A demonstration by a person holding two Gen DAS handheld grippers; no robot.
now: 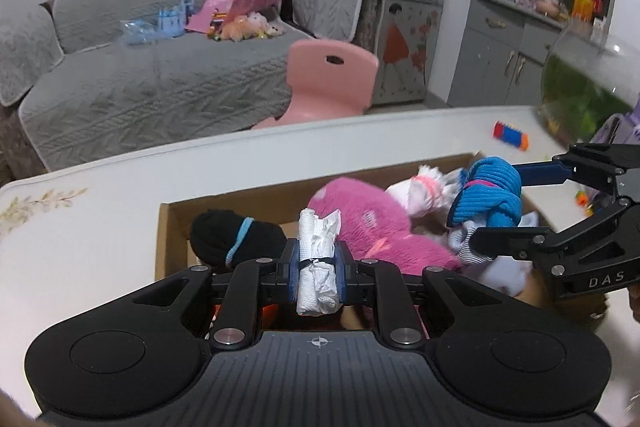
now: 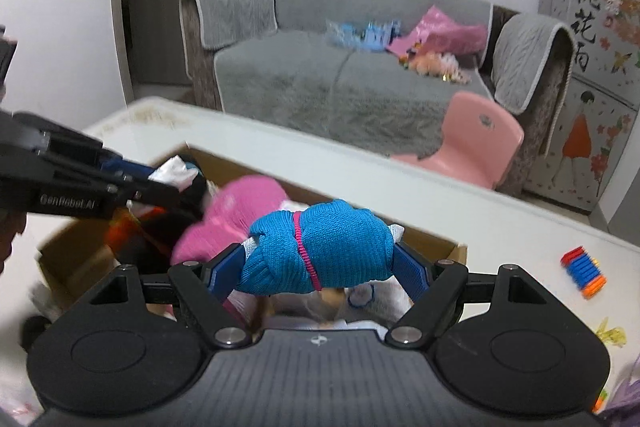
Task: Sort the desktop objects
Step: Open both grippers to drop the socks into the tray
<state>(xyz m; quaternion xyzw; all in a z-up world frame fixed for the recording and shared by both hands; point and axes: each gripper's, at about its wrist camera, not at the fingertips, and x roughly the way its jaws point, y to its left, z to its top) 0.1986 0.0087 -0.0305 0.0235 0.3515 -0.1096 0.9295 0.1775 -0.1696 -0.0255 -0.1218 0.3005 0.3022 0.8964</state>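
Left tongs (image 1: 317, 269) pinched down tight on a rolled white paper bundle (image 1: 318, 263) tied with a black band, held above the near edge of the cardboard box (image 1: 172, 227). Right tongs (image 2: 320, 259) spread fairly wide yet clamped on a fat blue knitted sock roll (image 2: 316, 251) ringed by a pink band, poised over the same box. Inside the box already: a black sock roll (image 1: 232, 237) with a light blue band, a big pink plush piece (image 1: 372, 223), a white-and-pink cloth bundle (image 1: 424, 193), and pale fabric lower down, too jumbled to name. Out on the white bench (image 1: 100, 227): a small striped blue-and-orange toy (image 2: 582, 273) well apart from the box, plus a yellow scrap (image 2: 610, 333) near the bench's edge on the right. Judged from this: sorting well along, most soft things boxed, two bundles in hand and apparently about to go in, and the loose toys on the bench not yet dealt with.
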